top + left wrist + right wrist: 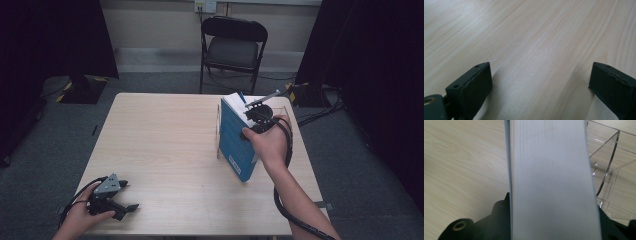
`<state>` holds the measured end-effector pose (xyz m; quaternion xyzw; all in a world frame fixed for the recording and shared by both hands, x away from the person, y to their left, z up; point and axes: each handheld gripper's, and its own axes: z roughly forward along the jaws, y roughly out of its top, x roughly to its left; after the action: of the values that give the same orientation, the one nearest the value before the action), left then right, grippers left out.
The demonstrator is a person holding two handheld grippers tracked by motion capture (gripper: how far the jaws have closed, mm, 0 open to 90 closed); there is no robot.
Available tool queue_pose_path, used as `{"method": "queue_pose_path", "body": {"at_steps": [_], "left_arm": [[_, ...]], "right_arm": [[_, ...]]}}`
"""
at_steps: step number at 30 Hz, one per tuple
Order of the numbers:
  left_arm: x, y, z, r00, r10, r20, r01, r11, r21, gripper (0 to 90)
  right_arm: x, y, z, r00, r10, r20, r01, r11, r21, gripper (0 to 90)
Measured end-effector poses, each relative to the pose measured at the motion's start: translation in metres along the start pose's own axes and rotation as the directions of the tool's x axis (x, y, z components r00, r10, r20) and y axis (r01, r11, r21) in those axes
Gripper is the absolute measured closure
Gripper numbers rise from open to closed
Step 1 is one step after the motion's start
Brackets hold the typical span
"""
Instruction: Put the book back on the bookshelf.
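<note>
A thick blue book (234, 142) with white page edges stands tilted on the right side of the wooden table (160, 135). My right gripper (251, 118) is shut on its upper end, held by a hand from the right. In the right gripper view the pale page block (551, 182) runs up between the jaws. A clear acrylic stand (219, 131) sits around the book, and its walls (609, 170) appear just beside the pages. My left gripper (128, 195) rests at the front left of the table, open, with bare wood between its fingers (474, 85).
A black folding chair (233, 47) stands beyond the far edge of the table. Dark curtains hang on both sides, and cables lie on the floor at the right. A cable trails from the right gripper along the forearm.
</note>
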<state>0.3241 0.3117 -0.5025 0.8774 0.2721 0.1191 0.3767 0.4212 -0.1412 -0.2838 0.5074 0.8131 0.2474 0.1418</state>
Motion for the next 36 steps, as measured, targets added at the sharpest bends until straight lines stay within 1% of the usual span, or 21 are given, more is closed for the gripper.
{"method": "queue_pose_path", "body": {"at_steps": [2, 4, 6, 11, 12, 24, 26, 29, 30, 33, 36], "left_arm": [[0.000, 0.000, 0.000, 1.0000, -0.006, 0.002, 0.006, 1.0000, -0.001, 4.2], [0.000, 0.000, 0.000, 1.0000, 0.000, 0.000, 0.000, 1.0000, 0.000, 4.2], [0.000, 0.000, 0.000, 1.0000, -0.004, 0.002, 0.004, 1.0000, -0.001, 4.2], [0.000, 0.000, 0.000, 1.0000, 0.000, 0.000, 0.000, 1.0000, 0.000, 4.2], [0.000, 0.000, 0.000, 1.0000, 0.000, 0.000, 0.000, 1.0000, 0.000, 4.2], [0.000, 0.000, 0.000, 1.0000, -0.005, 0.002, 0.005, 1.0000, -0.002, 4.2], [0.000, 0.000, 0.000, 1.0000, 0.000, 0.000, 0.000, 1.0000, -0.001, 4.2], [0.000, 0.000, 0.000, 1.0000, 0.000, 0.000, 0.000, 1.0000, -0.001, 4.2], [0.000, 0.000, 0.000, 1.0000, -0.006, 0.002, 0.006, 1.0000, -0.001, 4.2], [0.000, 0.000, 0.000, 1.0000, 0.000, 0.000, 0.000, 1.0000, -0.001, 4.2], [0.000, 0.000, 0.000, 1.0000, 0.000, 0.000, 0.000, 1.0000, -0.001, 4.2]], "right_arm": [[0.000, 0.001, 0.000, 1.0000, 0.005, 0.004, -0.005, 1.000, 0.000, 61.9], [0.001, 0.004, 0.001, 0.9999, 0.005, 0.011, -0.005, 1.000, 0.002, 61.9], [0.003, 0.006, 0.002, 0.9999, 0.002, 0.017, -0.002, 1.000, 0.003, 61.9], [0.002, 0.010, 0.004, 0.9997, 0.008, 0.023, -0.008, 1.000, -0.001, 61.9], [0.002, 0.012, 0.005, 0.9995, 0.019, 0.025, -0.018, 1.000, -0.004, 61.9], [0.003, 0.021, 0.013, 0.9980, 0.050, 0.040, -0.049, 0.999, -0.024, 61.9], [0.003, 0.021, 0.013, 0.9979, 0.052, 0.039, -0.051, 0.998, -0.024, 61.9], [0.002, 0.023, 0.016, 0.9974, 0.054, 0.046, -0.053, 0.998, -0.033, 61.9], [0.002, 0.023, 0.019, 0.9970, 0.061, 0.048, -0.059, 0.998, -0.038, 61.9], [0.002, 0.024, 0.021, 0.9967, 0.066, 0.047, -0.065, 0.997, -0.036, 61.8], [0.002, 0.025, 0.026, 0.9964, 0.067, 0.052, -0.065, 0.997, -0.035, 61.8]]}}
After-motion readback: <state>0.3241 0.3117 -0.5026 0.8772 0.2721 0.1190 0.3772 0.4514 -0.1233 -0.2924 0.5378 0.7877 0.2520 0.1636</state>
